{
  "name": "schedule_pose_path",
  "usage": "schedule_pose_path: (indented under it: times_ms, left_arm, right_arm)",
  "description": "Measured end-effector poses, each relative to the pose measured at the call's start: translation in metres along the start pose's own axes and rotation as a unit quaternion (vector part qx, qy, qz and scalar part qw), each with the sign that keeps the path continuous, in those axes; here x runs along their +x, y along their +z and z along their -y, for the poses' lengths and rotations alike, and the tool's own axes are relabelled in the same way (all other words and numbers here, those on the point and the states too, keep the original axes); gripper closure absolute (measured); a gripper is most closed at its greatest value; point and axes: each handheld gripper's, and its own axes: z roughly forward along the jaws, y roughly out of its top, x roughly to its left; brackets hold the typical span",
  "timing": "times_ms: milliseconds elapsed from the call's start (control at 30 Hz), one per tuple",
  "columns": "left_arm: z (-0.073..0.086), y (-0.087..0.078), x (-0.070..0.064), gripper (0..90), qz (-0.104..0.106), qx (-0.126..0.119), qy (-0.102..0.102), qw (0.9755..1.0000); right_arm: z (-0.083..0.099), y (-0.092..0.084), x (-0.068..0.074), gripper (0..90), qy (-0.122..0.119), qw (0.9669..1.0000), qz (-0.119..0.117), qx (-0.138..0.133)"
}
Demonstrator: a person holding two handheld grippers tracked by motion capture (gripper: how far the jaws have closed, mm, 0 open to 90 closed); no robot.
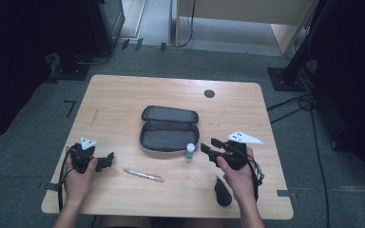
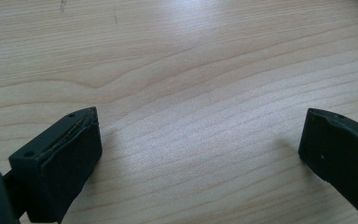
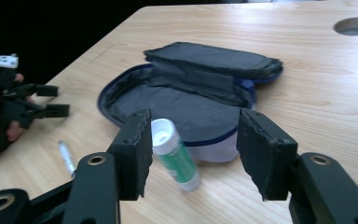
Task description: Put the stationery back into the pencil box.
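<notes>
**Glue stick upright beside open pencil case, between spread jaws**

Seen from the high view: pale wooden table [image 1: 123,95] filling the middle of the frame, with a dark grey fabric pencil case [image 1: 170,128] lying unzipped and folded open at centre. Just right of the case's lower edge, a small glue stick with white cap and green label [image 1: 190,151], standing upright and touching or almost touching the case rim. Lower centre, a slim silver pen [image 1: 144,175] lying flat, well apart from the case. Lower right, a black oval object [image 1: 222,191] beside the person's wrist, too dark to identify. Upper right of the tabletop, a round dark cable hole [image 1: 209,93].

Right gripper [image 1: 208,148] at right of centre, aimed left at the glue stick, jaws apart with nothing pressed between them. In the right gripper view, glue stick [image 3: 174,154] low in the middle of the frame, nearer the left jaw, pads clear of it; open case [image 3: 191,100] behind it.

Left gripper [image 1: 105,162] at lower left, held low over bare wood, jaws wide apart and empty; in the left gripper view, plain wood grain [image 2: 191,93] between the two black pads [image 2: 70,158].
</notes>
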Motion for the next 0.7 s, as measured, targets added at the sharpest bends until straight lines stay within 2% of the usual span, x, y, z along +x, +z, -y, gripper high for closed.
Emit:
schedule_pose_path:
  times_ms: [233, 300, 500, 600, 700]
  left_arm:
    - [0.000, 0.000, -0.001, 0.0, 0.004, 0.000, 0.006, 1.0000]
    - [0.000, 0.000, -0.002, 0.0, 0.004, 0.000, 0.005, 1.0000]
    - [0.000, 0.000, -0.002, 0.0, 0.004, 0.000, 0.005, 1.0000]
    - [0.000, 0.000, -0.001, 0.0, 0.004, 0.000, 0.005, 1.0000]
    - [0.000, 0.000, -0.001, 0.0, 0.004, 0.000, 0.006, 1.0000]
  right_arm:
    - [0.003, 0.009, 0.017, 45.2, -0.028, 0.9993, -0.003, 0.024]
    - [0.005, 0.013, 0.021, 44.2, -0.040, 0.9988, 0.004, 0.029]
    - [0.008, 0.032, 0.028, 44.3, -0.051, 0.9976, 0.016, 0.044]
    - [0.008, 0.044, 0.033, 45.3, -0.056, 0.9965, 0.024, 0.057]
    - [0.012, 0.057, 0.037, 49.3, -0.071, 0.9933, 0.049, 0.077]
